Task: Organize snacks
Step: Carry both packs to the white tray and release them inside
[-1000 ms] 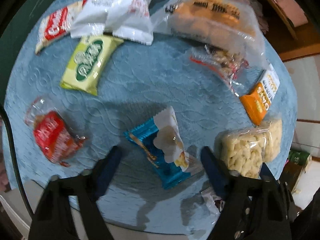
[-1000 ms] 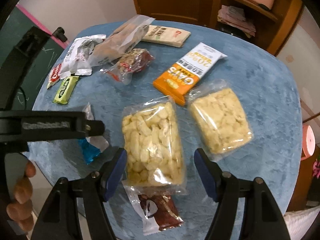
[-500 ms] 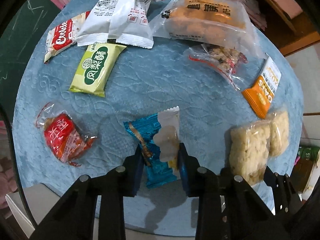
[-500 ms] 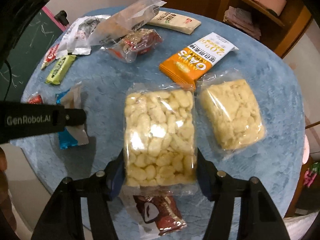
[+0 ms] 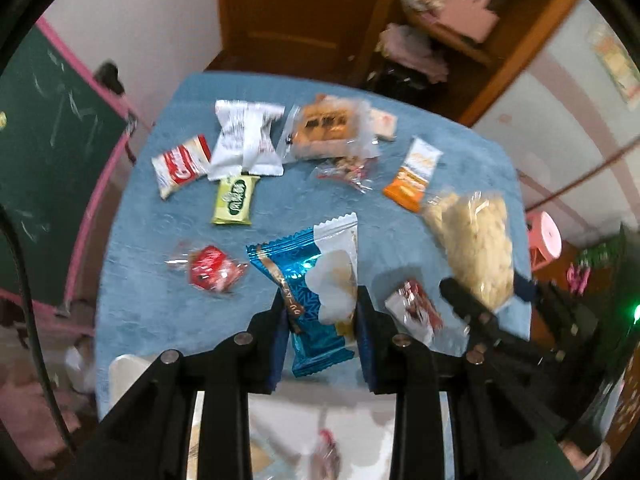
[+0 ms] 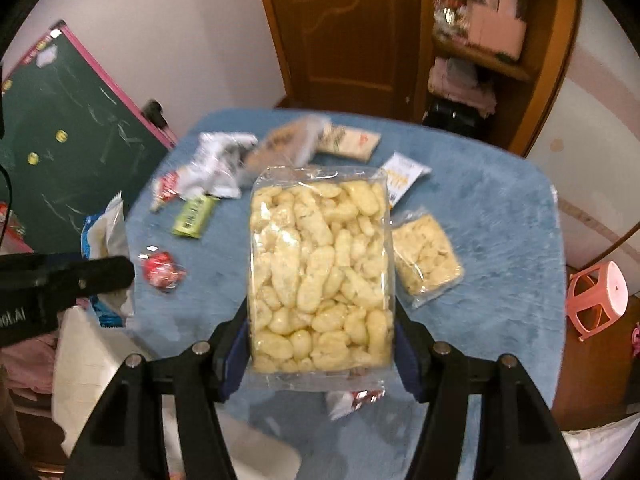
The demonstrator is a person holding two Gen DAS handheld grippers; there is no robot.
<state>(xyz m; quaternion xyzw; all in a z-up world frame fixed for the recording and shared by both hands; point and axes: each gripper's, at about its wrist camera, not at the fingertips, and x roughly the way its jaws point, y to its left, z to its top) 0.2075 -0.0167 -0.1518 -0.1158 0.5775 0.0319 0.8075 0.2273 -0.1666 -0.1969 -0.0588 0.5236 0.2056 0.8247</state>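
My left gripper (image 5: 321, 322) is shut on a blue and white snack packet (image 5: 316, 292) and holds it high above the blue table (image 5: 168, 300). My right gripper (image 6: 320, 344) is shut on a clear bag of pale puffed snacks (image 6: 318, 268), also raised off the table. That bag (image 5: 476, 240) and the right gripper show at the right of the left wrist view. The left gripper's black body (image 6: 60, 284) and its packet (image 6: 104, 236) show at the left of the right wrist view.
On the table lie several snacks: a green packet (image 5: 236, 200), a red candy (image 5: 210, 272), white packets (image 5: 246, 140), an orange oat bar (image 5: 414, 178), a second clear puff bag (image 6: 426, 258), a brown-red packet (image 5: 416, 312). A pink stool (image 6: 600, 296) stands right; a chalkboard (image 6: 68, 140) left.
Both grippers closed on their snacks and lifted them off the table. The table now looks much farther below in both views.
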